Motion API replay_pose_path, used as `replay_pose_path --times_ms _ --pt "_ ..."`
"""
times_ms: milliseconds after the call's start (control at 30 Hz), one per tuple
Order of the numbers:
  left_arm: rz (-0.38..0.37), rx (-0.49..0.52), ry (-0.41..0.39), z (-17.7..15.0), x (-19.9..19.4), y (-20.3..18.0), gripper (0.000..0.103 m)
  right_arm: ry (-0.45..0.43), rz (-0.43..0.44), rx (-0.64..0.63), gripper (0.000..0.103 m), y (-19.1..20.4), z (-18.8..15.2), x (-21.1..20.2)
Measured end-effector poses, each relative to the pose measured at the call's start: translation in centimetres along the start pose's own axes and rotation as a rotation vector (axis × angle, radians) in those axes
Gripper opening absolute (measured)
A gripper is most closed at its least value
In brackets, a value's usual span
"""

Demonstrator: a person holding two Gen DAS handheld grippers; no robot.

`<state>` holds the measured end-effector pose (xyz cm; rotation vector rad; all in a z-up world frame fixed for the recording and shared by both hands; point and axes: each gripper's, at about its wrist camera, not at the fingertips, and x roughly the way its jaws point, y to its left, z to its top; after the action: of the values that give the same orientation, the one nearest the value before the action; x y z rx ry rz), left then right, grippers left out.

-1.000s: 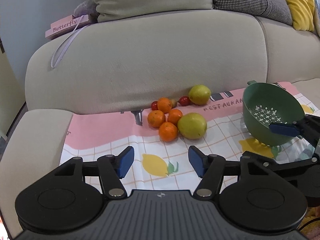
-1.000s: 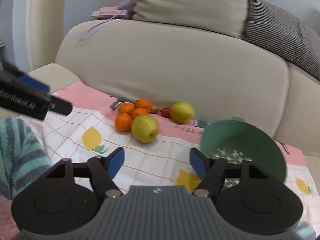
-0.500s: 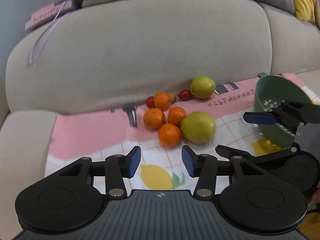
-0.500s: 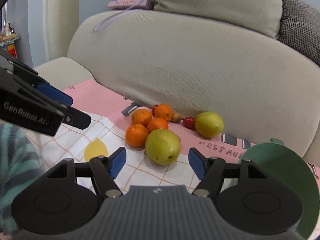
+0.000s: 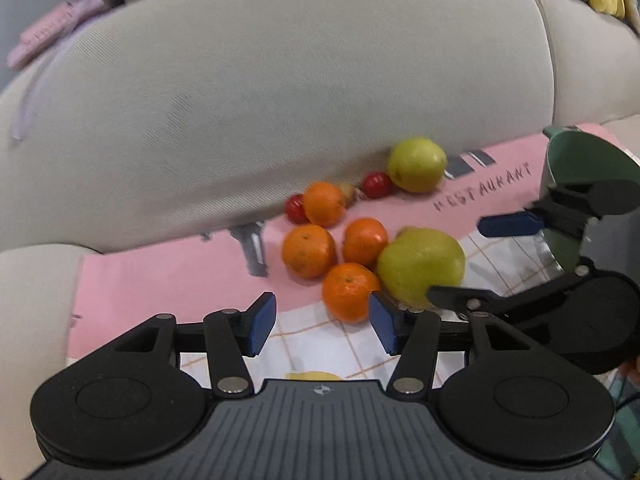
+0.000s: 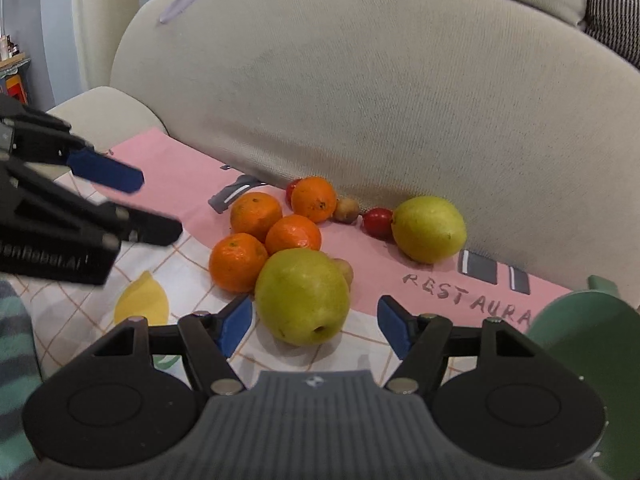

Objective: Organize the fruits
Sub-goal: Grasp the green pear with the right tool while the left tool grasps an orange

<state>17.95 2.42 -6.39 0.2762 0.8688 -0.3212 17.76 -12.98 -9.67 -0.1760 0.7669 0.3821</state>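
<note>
a heap of fruit is seen on a pink and checked cloth (image 6: 168,172) spread over a sofa seat, pressed up against the beige backrest (image 6: 380,92). four small oranges (image 6: 256,216) with dimpled, bright skin are clustered together, touching one another. a large yellow-green apple (image 6: 302,296), smooth and a little blotched, with its dimpled end turned toward the camera, is set against the nearest orange. a second yellow-green fruit (image 6: 429,229), shaped rather like a lemon, is lodged at the foot of the backrest, with a glossy red cherry tomato (image 6: 377,220) touching its side. another red one (image 5: 295,209) is half hidden behind the farthest orange, and a small brownish fruit (image 6: 346,210) sits between that orange and the tomato. a green colander (image 6: 592,344) is placed at the right edge of the cloth, well apart from the heap.

the right gripper (image 6: 314,326) is held with its blue pads apart on either side of the apple's near face; no contact with the skin is seen. the left gripper (image 5: 320,326) is also spread, nothing is between its pads, and its jaws have just been opening a little. the nearest orange (image 5: 348,292) is seen just beyond its right pad.
</note>
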Motion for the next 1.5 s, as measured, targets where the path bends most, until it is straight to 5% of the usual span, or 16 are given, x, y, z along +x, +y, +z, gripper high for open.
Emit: replay_pose_path --times_ms 667,1500 --pt "-0.146 -0.103 0.107 1.1 6.2 1.2 0.063 0.011 0.119 0.034 0.06 -0.9 -0.5 3.5" --pt "-0.16 -0.134 0.119 1.0 6.9 1.3 0.051 0.036 0.077 -0.016 0.059 -0.1 -0.7 3.3"
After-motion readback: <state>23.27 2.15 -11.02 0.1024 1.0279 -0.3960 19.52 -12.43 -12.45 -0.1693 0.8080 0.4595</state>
